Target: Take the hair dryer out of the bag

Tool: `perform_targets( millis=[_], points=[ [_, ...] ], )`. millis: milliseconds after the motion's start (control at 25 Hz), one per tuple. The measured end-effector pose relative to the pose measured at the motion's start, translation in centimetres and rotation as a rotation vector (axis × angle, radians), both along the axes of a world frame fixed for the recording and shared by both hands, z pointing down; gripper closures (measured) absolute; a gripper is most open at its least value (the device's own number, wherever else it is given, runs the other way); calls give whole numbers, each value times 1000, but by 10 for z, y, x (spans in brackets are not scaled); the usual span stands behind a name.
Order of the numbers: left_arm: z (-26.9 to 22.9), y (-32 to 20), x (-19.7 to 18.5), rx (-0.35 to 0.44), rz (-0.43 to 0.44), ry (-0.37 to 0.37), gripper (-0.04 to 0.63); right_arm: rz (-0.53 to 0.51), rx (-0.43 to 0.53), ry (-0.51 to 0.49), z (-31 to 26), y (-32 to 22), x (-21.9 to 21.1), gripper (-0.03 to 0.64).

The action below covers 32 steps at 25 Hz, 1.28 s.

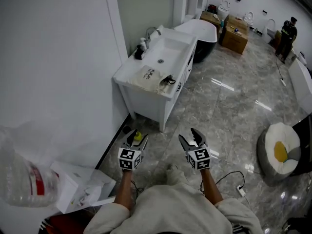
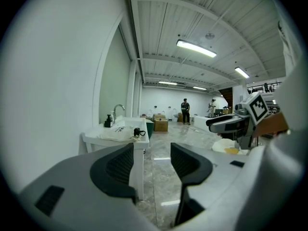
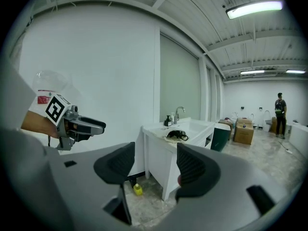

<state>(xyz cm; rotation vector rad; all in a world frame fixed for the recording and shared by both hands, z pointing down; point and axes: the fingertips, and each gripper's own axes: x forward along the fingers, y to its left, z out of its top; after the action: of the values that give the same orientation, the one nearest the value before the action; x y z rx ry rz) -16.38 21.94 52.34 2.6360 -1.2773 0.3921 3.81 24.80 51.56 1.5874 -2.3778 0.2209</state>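
Note:
A cream cloth bag [image 1: 150, 77] lies on the near end of a white vanity's counter [image 1: 183, 43]. A black part of the hair dryer [image 1: 168, 80] pokes out of its mouth, toward the counter's front edge. The bag [image 2: 118, 134] and the black part [image 2: 139, 132] also show in the left gripper view, and the hair dryer [image 3: 177, 135] shows in the right gripper view. My left gripper [image 1: 136, 136] [image 2: 151, 162] and right gripper [image 1: 191, 138] [image 3: 155, 165] are side by side, well short of the vanity. Both are open and empty.
A faucet [image 1: 152, 31] and a dark soap bottle [image 1: 139, 52] stand at the sink's back. A small yellow bottle [image 3: 138, 189] sits on the floor by the vanity's leg. A bathtub [image 1: 202, 35], cardboard boxes [image 1: 235, 35] and a person [image 1: 286, 33] are farther off. A round seat [image 1: 282, 150] is at right.

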Motion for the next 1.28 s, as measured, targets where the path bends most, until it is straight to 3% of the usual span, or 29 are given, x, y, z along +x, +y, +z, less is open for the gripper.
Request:
perform_targets(
  millis=[440,1280],
  points=[
    [17,-70,24,-17,-1,-14,376,-3,-14,-12,18,-71,21,351],
    [-6,-266,82,-12,-70,-85,376,-101,-11,-46,8,-297,71,351]
  ],
)
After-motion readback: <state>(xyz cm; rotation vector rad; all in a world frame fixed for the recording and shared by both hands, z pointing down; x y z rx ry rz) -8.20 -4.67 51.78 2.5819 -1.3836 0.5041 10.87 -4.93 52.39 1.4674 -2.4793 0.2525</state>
